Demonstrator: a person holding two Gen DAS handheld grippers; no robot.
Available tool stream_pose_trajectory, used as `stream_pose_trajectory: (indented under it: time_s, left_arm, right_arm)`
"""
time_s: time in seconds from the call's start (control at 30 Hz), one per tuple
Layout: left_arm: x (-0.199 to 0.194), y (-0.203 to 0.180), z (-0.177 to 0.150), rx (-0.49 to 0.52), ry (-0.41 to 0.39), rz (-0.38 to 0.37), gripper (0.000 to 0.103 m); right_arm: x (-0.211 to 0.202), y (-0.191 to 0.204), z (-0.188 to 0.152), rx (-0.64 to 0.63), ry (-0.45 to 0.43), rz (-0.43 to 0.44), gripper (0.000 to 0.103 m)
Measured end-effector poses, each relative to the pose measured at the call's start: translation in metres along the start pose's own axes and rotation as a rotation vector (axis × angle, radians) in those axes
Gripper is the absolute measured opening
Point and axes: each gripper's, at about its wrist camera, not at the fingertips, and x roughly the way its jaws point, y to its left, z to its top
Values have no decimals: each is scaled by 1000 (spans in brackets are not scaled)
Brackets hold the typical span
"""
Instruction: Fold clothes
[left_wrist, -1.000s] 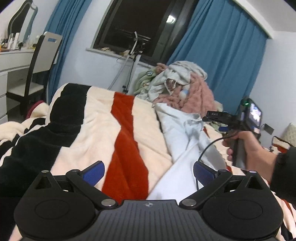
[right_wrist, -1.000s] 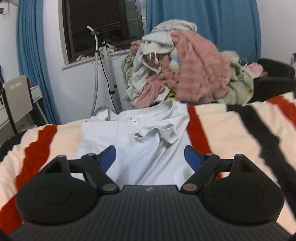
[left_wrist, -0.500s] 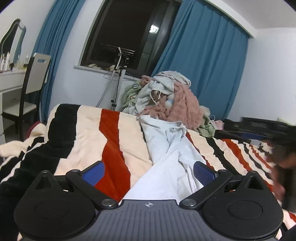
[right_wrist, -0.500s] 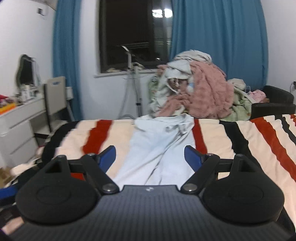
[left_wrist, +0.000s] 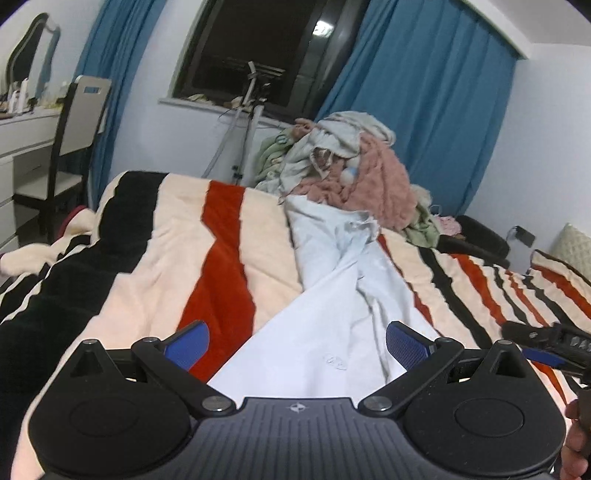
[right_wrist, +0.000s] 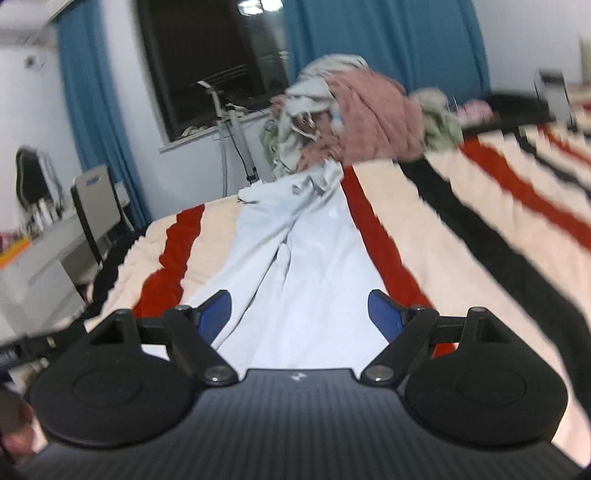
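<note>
A pale blue shirt (left_wrist: 332, 288) lies stretched lengthwise on the striped blanket (left_wrist: 177, 258), its collar at the far end by the clothes pile. My left gripper (left_wrist: 295, 343) hovers open above the shirt's near end, nothing between its blue pads. In the right wrist view the same shirt (right_wrist: 295, 258) runs away from my right gripper (right_wrist: 299, 310), which is open over its near end and holds nothing. The right gripper's tip (left_wrist: 546, 339) shows at the right edge of the left wrist view.
A heap of pink, green and grey clothes (left_wrist: 354, 173) sits at the bed's far end before blue curtains (left_wrist: 417, 110). A tripod stand (left_wrist: 243, 122) is under the dark window. A chair (left_wrist: 74, 147) and white dresser (left_wrist: 18, 147) stand left of the bed.
Both grippers pulled back toward the near end of the shirt. The right gripper dropped low to the right of the left one. The shirt now lies drawn out long and narrow.
</note>
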Motion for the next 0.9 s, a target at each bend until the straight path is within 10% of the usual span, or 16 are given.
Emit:
stream_pose_trajectory:
  time_s: [0.37, 0.67, 0.9]
  left_arm:
    - [17, 71, 0, -303, 155, 60, 85]
    - [44, 52, -18, -136, 286, 152, 30]
    - [34, 42, -17, -108, 228, 106, 23]
  right_arm:
    - [8, -17, -8, 129, 53, -8, 82]
    - [14, -37, -13, 275, 104, 24, 82]
    - [17, -52, -16, 375, 131, 36, 82]
